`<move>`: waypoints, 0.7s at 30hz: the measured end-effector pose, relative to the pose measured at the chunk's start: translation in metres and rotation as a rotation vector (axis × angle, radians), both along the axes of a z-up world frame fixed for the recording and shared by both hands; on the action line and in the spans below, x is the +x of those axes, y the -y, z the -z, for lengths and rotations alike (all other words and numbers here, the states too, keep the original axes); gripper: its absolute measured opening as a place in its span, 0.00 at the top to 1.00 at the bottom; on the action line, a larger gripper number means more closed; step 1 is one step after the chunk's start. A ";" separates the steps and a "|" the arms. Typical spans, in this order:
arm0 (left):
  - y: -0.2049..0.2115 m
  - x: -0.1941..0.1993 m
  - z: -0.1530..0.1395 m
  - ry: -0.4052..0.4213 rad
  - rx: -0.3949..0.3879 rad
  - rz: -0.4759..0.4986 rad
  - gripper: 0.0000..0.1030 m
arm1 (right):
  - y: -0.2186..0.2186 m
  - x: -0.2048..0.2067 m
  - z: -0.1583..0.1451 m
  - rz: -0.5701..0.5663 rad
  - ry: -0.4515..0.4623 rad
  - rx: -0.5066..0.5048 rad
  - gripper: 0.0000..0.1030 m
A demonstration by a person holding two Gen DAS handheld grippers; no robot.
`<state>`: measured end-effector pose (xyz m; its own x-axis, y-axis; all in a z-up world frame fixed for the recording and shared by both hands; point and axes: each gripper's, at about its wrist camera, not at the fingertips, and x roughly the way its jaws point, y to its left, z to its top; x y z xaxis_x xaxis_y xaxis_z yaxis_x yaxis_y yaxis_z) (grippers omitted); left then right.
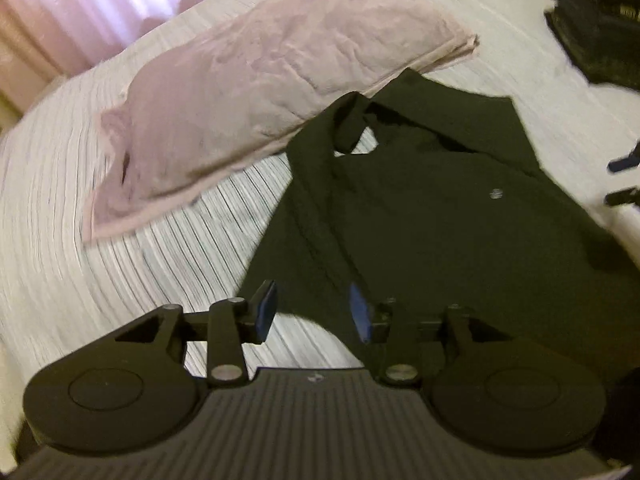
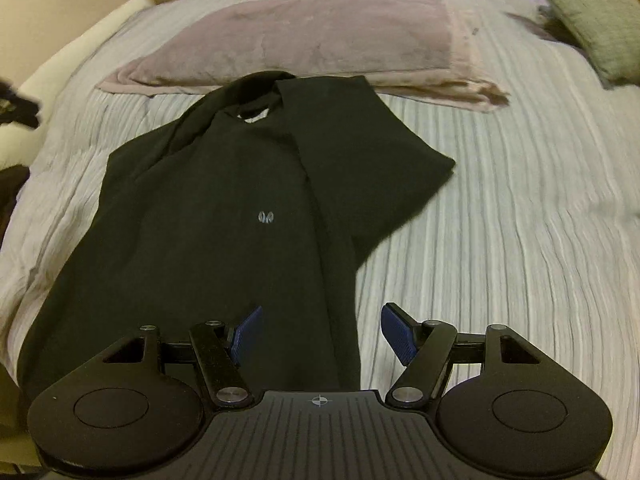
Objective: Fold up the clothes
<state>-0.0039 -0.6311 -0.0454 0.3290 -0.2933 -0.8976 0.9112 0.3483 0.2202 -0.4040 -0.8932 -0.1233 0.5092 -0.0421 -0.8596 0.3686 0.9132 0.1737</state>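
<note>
A black T-shirt (image 1: pixel 420 216) lies spread on the bed, collar toward the pillow, with a small pale logo on the chest. In the right wrist view the same black T-shirt (image 2: pixel 224 216) has one sleeve sticking out to the right and its left side folded inward. My left gripper (image 1: pixel 314 312) hovers open over the shirt's lower left hem corner, holding nothing. My right gripper (image 2: pixel 320 334) is open above the shirt's lower right hem edge, its blue pads (image 2: pixel 396 334) apart and empty. The tips of the right gripper (image 1: pixel 624 178) show at the right edge of the left wrist view.
A mauve pillow (image 1: pixel 256 92) lies across the bed beyond the collar, also seen as the pillow (image 2: pixel 320 44). The striped white bedspread (image 2: pixel 500 240) stretches bare to the right. A green cushion (image 2: pixel 592 12) and dark clothes (image 1: pixel 600 28) sit at the far corners.
</note>
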 end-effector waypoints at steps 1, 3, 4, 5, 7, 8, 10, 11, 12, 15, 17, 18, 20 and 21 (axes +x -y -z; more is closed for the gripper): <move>0.009 0.008 0.003 0.015 0.013 0.017 0.66 | 0.001 0.006 0.001 -0.004 -0.003 -0.006 0.34; 0.022 0.024 0.018 0.050 0.008 0.022 0.66 | 0.002 0.019 0.004 -0.019 -0.001 -0.022 0.34; 0.028 0.031 0.026 0.062 -0.001 0.015 0.65 | 0.003 0.026 0.006 -0.022 -0.002 -0.033 0.34; 0.034 0.039 0.033 0.050 -0.021 0.002 0.65 | 0.004 0.035 0.009 -0.020 -0.004 -0.048 0.34; 0.044 0.052 0.058 -0.018 -0.082 -0.028 0.62 | 0.008 0.051 0.017 -0.016 -0.002 -0.084 0.34; 0.050 0.058 0.074 -0.049 -0.104 -0.041 0.61 | 0.010 0.059 0.021 -0.018 -0.002 -0.106 0.34; 0.061 0.063 0.100 -0.071 -0.114 -0.044 0.61 | 0.014 0.079 0.027 -0.025 0.001 -0.150 0.34; 0.067 0.065 0.112 -0.074 -0.121 -0.039 0.61 | 0.016 0.089 0.031 -0.029 0.002 -0.172 0.34; 0.073 0.068 0.123 -0.076 -0.128 -0.033 0.61 | 0.019 0.100 0.034 -0.034 0.001 -0.194 0.34; 0.092 0.081 0.147 -0.089 -0.153 -0.020 0.60 | 0.026 0.130 0.050 -0.061 -0.036 -0.256 0.34; 0.107 0.093 0.159 -0.080 -0.156 -0.014 0.58 | 0.029 0.143 0.064 -0.084 -0.068 -0.281 0.34; 0.113 0.100 0.166 -0.090 -0.157 -0.018 0.58 | 0.031 0.149 0.072 -0.097 -0.082 -0.290 0.34; 0.126 0.114 0.181 -0.114 -0.151 -0.031 0.59 | 0.034 0.159 0.088 -0.122 -0.111 -0.310 0.34; 0.131 0.119 0.188 -0.125 -0.142 -0.035 0.61 | 0.036 0.164 0.096 -0.135 -0.126 -0.320 0.34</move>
